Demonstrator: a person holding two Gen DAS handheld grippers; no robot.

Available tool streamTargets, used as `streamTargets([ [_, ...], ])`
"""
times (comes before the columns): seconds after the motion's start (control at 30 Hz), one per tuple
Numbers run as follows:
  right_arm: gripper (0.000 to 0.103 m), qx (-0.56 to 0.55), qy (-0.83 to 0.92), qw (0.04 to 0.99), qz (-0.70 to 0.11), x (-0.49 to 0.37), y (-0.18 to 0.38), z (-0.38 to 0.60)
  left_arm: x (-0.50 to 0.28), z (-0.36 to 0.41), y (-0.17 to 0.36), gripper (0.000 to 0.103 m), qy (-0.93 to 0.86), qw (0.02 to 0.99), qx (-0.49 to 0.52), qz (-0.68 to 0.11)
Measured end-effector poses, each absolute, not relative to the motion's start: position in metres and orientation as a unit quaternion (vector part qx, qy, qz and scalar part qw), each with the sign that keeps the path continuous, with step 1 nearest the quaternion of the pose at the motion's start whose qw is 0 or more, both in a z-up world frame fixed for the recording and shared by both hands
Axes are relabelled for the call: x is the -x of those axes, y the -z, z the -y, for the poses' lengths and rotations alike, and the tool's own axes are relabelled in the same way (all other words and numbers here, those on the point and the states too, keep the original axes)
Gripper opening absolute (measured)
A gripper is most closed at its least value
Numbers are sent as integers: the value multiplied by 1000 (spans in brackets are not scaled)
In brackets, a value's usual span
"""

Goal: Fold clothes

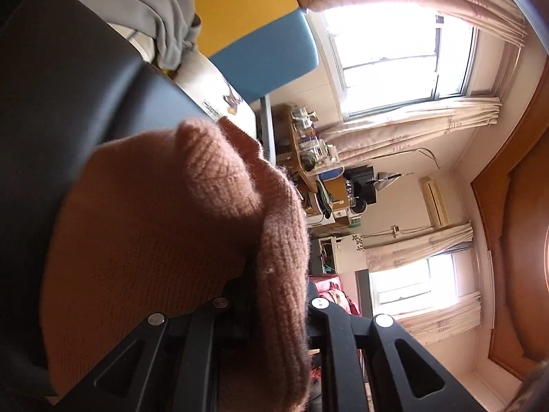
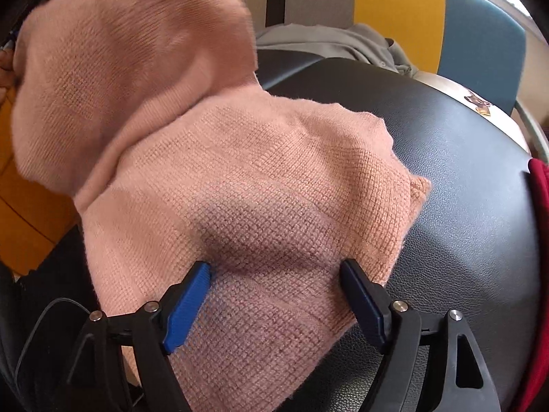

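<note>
A pink knitted sweater (image 2: pixel 260 185) lies on a black leather surface (image 2: pixel 463 178). My right gripper (image 2: pixel 276 267) is open, its blue pads (image 2: pixel 187 305) straddling the sweater's near part, pressed on the knit. In the left wrist view the same sweater (image 1: pixel 164 213) fills the left half, and a ribbed edge (image 1: pixel 281 274) runs down between the black fingers of my left gripper (image 1: pixel 271 295), which is shut on it and holds it lifted. The left fingertips are hidden by the cloth.
A grey garment (image 2: pixel 343 43) lies at the far edge of the black surface, also in the left view (image 1: pixel 161 17). A yellow and blue chair back (image 2: pixel 446 24) stands behind. A red cloth (image 2: pixel 540 226) is at the right edge. Windows with curtains (image 1: pixel 405 58) fill the room beyond.
</note>
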State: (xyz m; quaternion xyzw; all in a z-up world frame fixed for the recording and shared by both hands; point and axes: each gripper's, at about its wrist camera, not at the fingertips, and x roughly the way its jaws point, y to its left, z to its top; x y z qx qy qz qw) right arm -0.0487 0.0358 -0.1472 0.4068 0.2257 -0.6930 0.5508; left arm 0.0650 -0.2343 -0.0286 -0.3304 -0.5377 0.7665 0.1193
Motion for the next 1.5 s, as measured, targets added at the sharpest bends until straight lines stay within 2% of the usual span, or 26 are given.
streamTargets([
  [0.1,89,-401,696,557,-210,46,150,-39,-33,202,44,13,-761,101,369,523],
  [0.17,103,-390,698,559,-218,40,155,-37,-16,186,57,13,-757,89,394,513],
  [0.23,103,-373,703,554,-244,29,160,-32,1,172,70,13,-753,78,418,502],
  [0.37,103,-370,708,563,-212,37,163,-43,24,153,102,14,-728,61,464,501],
  [0.43,103,-366,709,564,-213,38,164,-44,32,147,116,22,-708,51,492,504],
  [0.5,103,-361,710,565,-214,38,165,-45,38,142,122,25,-694,46,513,503],
  [0.6,103,-356,712,566,-213,38,165,-51,43,133,111,27,-697,65,530,479],
  [0.87,103,-347,735,541,-217,34,153,-90,55,130,58,29,-702,150,509,475],
  [1.0,103,-357,755,515,-192,33,145,-129,34,156,37,30,-738,161,472,454],
  [1.1,103,-373,762,503,-163,25,141,-165,6,191,34,30,-779,110,446,426],
  [1.23,103,-372,757,520,-134,3,122,-192,-42,231,57,30,-807,32,437,396],
  [1.3,103,-368,746,542,-125,-4,109,-165,-63,243,74,30,-809,9,434,397],
  [1.5,103,-377,684,616,-101,-31,73,-133,-112,255,107,30,-823,-11,403,402],
])
